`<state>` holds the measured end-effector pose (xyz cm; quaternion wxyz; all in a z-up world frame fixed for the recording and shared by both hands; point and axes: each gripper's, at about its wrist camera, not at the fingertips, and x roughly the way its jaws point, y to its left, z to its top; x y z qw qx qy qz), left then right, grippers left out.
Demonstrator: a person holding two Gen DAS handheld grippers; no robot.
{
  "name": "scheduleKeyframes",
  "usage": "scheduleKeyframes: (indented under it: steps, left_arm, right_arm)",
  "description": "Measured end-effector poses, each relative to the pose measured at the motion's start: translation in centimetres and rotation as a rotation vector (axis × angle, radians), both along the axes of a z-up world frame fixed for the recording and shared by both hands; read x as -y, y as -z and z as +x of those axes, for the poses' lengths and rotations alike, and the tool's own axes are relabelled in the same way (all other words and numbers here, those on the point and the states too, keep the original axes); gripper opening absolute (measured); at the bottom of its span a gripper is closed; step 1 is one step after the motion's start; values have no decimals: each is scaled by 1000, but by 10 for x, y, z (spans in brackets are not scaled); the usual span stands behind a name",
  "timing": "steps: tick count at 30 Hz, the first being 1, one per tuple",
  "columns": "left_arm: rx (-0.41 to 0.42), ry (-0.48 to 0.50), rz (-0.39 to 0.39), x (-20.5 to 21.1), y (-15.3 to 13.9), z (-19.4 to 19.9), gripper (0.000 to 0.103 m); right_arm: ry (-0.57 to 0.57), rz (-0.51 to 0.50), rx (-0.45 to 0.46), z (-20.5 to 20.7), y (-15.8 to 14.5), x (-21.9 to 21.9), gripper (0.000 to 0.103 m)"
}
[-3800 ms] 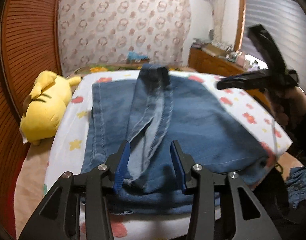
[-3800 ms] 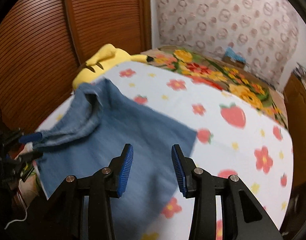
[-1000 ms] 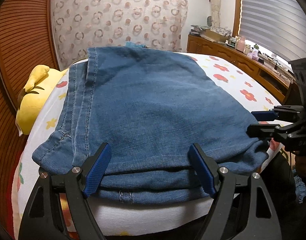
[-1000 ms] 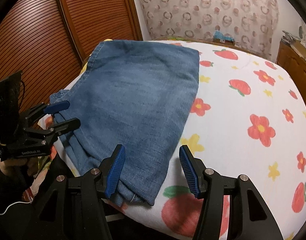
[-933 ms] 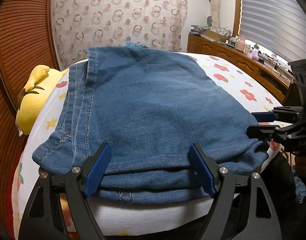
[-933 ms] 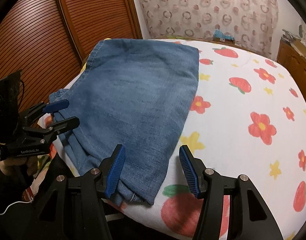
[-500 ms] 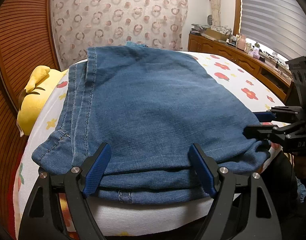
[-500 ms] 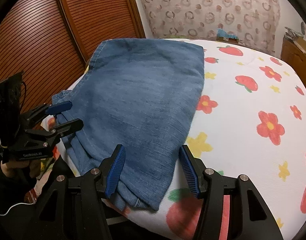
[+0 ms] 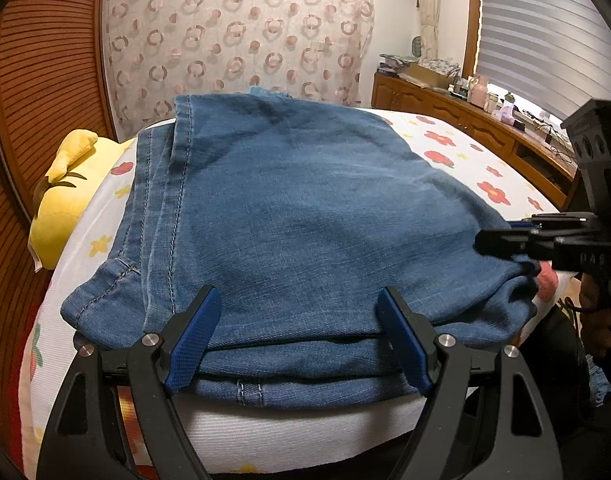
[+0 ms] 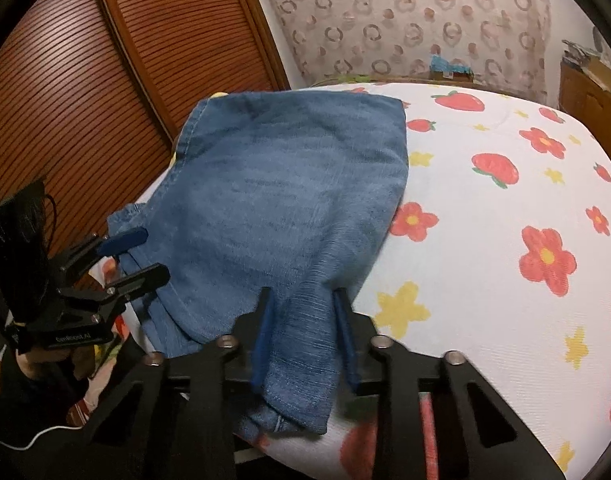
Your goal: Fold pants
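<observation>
I see the folded pants (image 9: 305,216) lying as a flat blue denim stack on the near edge of the flower-print bed (image 10: 505,208). My left gripper (image 9: 297,340) stands spread wide at the near hem of the stack; its blue pads (image 9: 193,340) straddle the fabric edge with nothing clamped between them. My right gripper (image 10: 305,336) sits at the stack's near right corner, fingers narrowed around a bunched fold of denim, which passes between both pads; the picture is slightly blurred there. In the right wrist view the left gripper (image 10: 133,256) shows at the stack's opposite corner, jaws apart. A yellow plush toy (image 9: 65,204) lies just beside the pants' left side, against the slatted wooden door (image 10: 85,100). A wooden dresser (image 9: 465,120) stands beyond the bed on the right
</observation>
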<state>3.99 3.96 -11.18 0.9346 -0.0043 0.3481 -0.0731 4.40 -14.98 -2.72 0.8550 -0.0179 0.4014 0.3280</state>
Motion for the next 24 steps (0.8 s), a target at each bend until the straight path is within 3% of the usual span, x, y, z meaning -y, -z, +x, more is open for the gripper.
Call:
scheduleKeyframes:
  steps: [6, 10, 17, 24]
  left_arm:
    - [3, 5, -29, -4, -1, -1, 81]
    - [3, 10, -72, -10, -7, -4, 81]
    - [17, -20, -118, -29, -15, -13, 81]
    - [67, -82, -116, -54, -31, -28, 81]
  right_arm:
    - [-2, 93, 52, -7, -23, 1, 9]
    - [-33, 76, 128, -13, -46, -13, 9]
    - [-92, 74, 174, -7, -69, -42, 8]
    - [-174, 76, 209, 2, -77, -77, 8]
